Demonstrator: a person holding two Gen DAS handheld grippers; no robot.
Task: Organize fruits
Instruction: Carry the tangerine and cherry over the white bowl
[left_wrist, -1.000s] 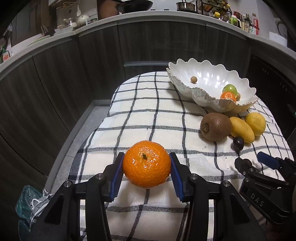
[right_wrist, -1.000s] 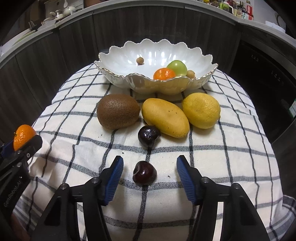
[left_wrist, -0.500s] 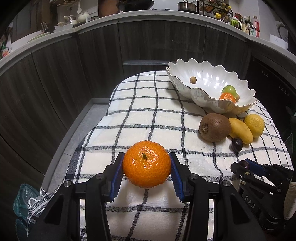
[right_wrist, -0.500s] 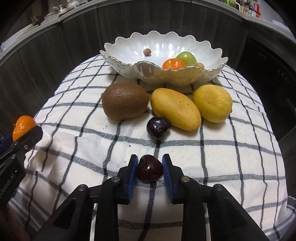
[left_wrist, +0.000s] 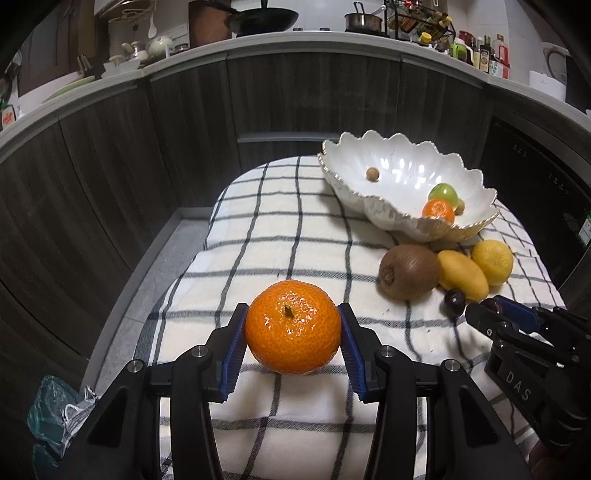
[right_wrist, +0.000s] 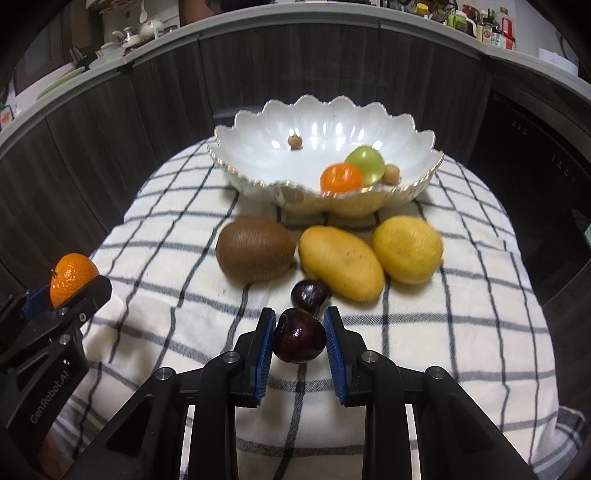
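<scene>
A: Entry. The left gripper (left_wrist: 292, 326) is clenched on a tangerine (left_wrist: 293, 326), blue pads pressing both its sides. It hangs over the checked cloth (left_wrist: 258, 236), well apart from the white bowl (left_wrist: 391, 162).

B: And the right gripper (right_wrist: 300, 334)?

A: Clamped on a dark cherry (right_wrist: 299, 340), pads tight to either side. A second cherry (right_wrist: 309, 295) lies on the cloth just beyond it, touching or nearly touching the mango (right_wrist: 340, 267).

B: What's already in the bowl?

A: A small tangerine (right_wrist: 340, 178), a green fruit (right_wrist: 365, 164) and two little brown round ones. Outside it, just in front, sit the kiwi (right_wrist: 255, 248), the mango and the lemon (right_wrist: 407, 249).

B: Step in hand?

A: Judged: both pickups made, carry to the bowl pending. Task is partway; four pieces remain on the cloth.

B: Next move calls for?

A: Likely lifting each fruit clear of the scalloped rim, then letting go low inside so nothing rolls out. The right gripper should pass above the row of fruit without knocking it.
</scene>
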